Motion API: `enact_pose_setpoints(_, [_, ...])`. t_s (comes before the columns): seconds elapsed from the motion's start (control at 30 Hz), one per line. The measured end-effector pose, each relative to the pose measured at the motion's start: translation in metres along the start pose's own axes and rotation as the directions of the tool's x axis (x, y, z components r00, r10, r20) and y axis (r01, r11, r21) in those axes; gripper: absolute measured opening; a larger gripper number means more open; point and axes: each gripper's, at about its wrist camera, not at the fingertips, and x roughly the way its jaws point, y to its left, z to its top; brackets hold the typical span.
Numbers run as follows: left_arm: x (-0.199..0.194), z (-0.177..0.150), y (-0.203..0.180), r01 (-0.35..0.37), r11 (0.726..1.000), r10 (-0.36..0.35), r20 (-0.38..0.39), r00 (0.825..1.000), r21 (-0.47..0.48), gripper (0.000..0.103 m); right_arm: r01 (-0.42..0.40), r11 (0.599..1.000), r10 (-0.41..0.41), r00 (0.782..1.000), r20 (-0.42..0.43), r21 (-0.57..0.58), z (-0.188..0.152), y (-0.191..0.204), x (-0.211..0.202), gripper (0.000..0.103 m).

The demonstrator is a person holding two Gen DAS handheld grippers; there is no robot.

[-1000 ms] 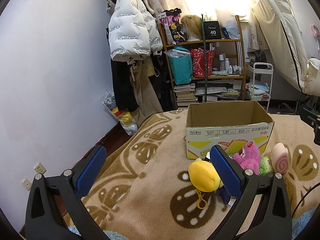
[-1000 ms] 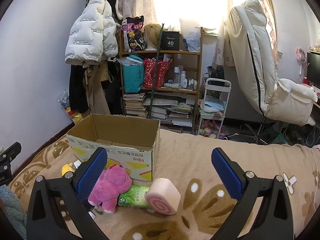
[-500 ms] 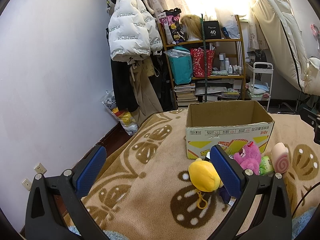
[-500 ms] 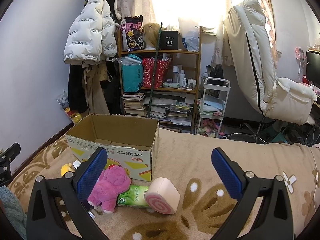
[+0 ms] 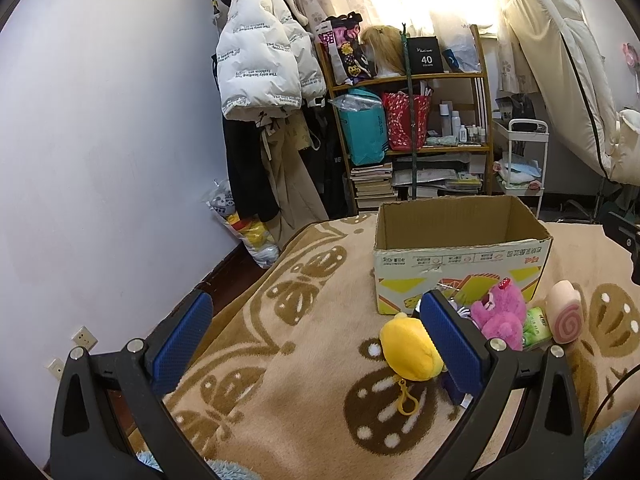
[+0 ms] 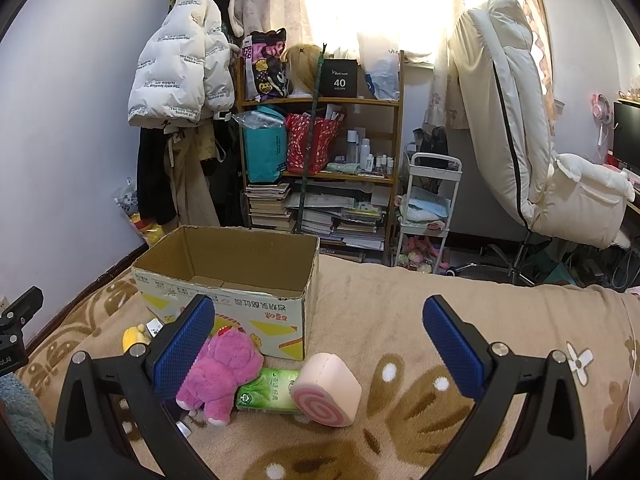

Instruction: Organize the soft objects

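An open cardboard box point(image 5: 460, 256) stands on a beige patterned blanket point(image 5: 304, 360); it also shows in the right wrist view point(image 6: 228, 280). In front of it lie a yellow plush point(image 5: 408, 348), a pink plush point(image 5: 500, 316) point(image 6: 220, 372), a green tissue pack point(image 6: 268, 390) and a pink swirl-roll cushion point(image 6: 328, 390) point(image 5: 564, 316). My left gripper point(image 5: 316, 344) is open and empty, left of the yellow plush. My right gripper point(image 6: 316, 340) is open and empty, above the cushion and tissue pack.
A shelf point(image 6: 320, 168) crammed with bags and books, hanging coats point(image 5: 260, 80), a white cart point(image 6: 428, 208) and a cream chair point(image 6: 540, 160) stand beyond the blanket. A wall point(image 5: 100, 140) is on the left.
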Motion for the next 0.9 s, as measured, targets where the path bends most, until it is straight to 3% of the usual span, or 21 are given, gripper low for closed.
enact_pose_setpoints(0.47, [0.003,0.001,0.000,0.012,1.000,-0.012,-0.016,1.000,0.016,0.102,0.028,0.999,-0.027,0.999,0.030,-0.029,0.015,0.001,-0.002,0.103])
enact_pose_setpoints(0.9, [0.018,0.019,-0.011,0.030,0.996,-0.026,-0.048,0.999,0.088,0.102,0.027,0.997,-0.025,0.999,-0.030,0.077,0.029,-0.026,0.024,0.103])
